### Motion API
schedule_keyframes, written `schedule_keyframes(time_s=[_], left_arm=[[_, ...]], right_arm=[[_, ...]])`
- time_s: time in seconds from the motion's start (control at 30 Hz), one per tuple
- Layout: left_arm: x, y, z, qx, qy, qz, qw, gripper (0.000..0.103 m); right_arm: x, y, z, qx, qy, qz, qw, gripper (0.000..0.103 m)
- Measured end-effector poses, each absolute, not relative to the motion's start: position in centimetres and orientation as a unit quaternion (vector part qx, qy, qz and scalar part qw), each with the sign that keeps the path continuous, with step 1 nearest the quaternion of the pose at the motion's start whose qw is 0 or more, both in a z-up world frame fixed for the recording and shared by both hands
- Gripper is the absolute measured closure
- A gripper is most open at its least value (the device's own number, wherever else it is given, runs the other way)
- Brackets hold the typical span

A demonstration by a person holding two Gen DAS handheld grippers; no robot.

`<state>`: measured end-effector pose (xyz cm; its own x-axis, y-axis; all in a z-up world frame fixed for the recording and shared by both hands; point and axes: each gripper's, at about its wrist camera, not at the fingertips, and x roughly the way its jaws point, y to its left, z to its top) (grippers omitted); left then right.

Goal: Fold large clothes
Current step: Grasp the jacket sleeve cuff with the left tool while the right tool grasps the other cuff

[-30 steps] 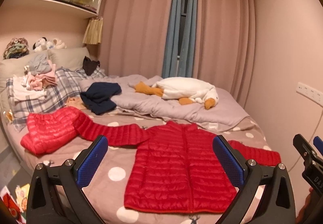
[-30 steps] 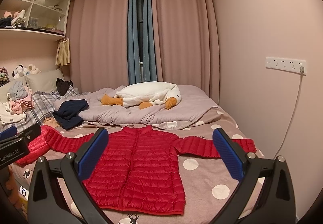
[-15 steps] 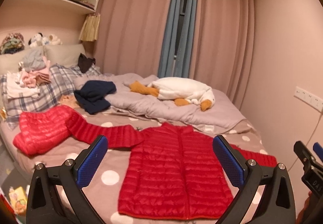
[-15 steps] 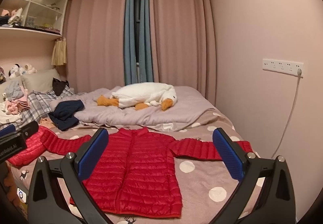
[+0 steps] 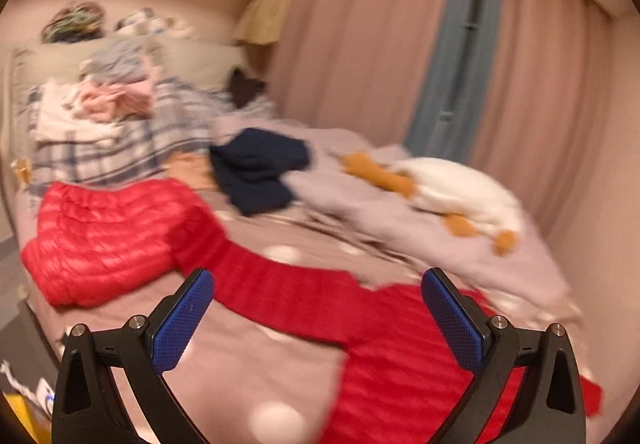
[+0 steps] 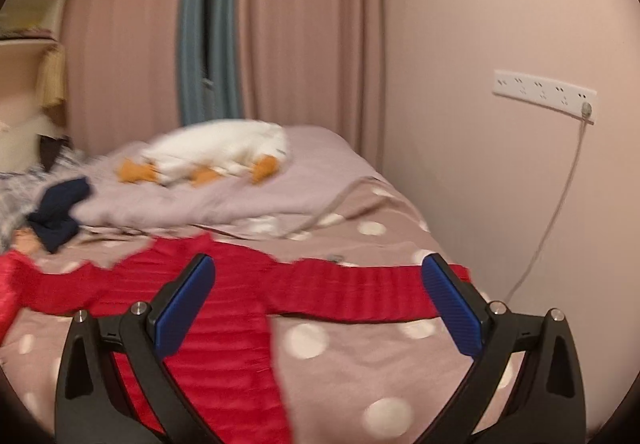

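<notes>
Red quilted down, the jacket (image 6: 224, 308) lies flat on the dotted bed (image 6: 360, 364) just beyond both grippers, sleeves out to each side, nothing folded yet. Left gripper (image 5: 318, 318) and right gripper (image 6: 320, 306) hover with jaws spread wide, holding nothing. It looks light, puffy and slippery, so pinching each cuff seems best; farther back lie a second red jacket (image 5: 104, 236), navy garment (image 5: 260, 167) and plush goose (image 6: 216, 151).
</notes>
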<state>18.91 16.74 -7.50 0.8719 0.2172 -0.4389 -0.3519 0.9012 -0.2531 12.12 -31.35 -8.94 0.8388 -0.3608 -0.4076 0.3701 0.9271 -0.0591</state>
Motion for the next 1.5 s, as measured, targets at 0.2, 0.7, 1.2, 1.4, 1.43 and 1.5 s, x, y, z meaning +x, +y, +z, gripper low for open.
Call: schedule_keyframes(time_s=[0.2,0.7,1.2,1.4,1.43,1.5], left_arm=[[25.2,28.6,-15.2,-0.271,0.25,0.23,0.901,0.0],[34.8,35.4,-29.9,-0.329,0.378,0.237,0.832,0.052],[31.4,32.4,-21.9,-0.235,0.304,0.296,0.875,0.097],[28.7,33.9,-19.5,-0.266,0.283,0.304,0.87,0.097],[28.5,34.1,-19.1,-0.268,0.28,0.301,0.871,0.097],[28.9,33.9,-18.9,-0.259,0.282,0.306,0.872,0.097]], right_arm=[[18.2,-41.8,-14.8,0.074,0.297,-0.288,0.907,0.0],[20.9,-50.6,-27.1,0.206,0.352,-0.377,0.832,0.001],[18.3,-51.2,-26.5,0.262,0.318,-0.354,0.839,0.002],[15.6,-52.0,-26.0,0.286,0.316,-0.342,0.838,0.002],[15.3,-52.0,-25.9,0.287,0.313,-0.34,0.839,0.002],[14.8,-52.1,-25.8,0.294,0.309,-0.338,0.839,0.002]])
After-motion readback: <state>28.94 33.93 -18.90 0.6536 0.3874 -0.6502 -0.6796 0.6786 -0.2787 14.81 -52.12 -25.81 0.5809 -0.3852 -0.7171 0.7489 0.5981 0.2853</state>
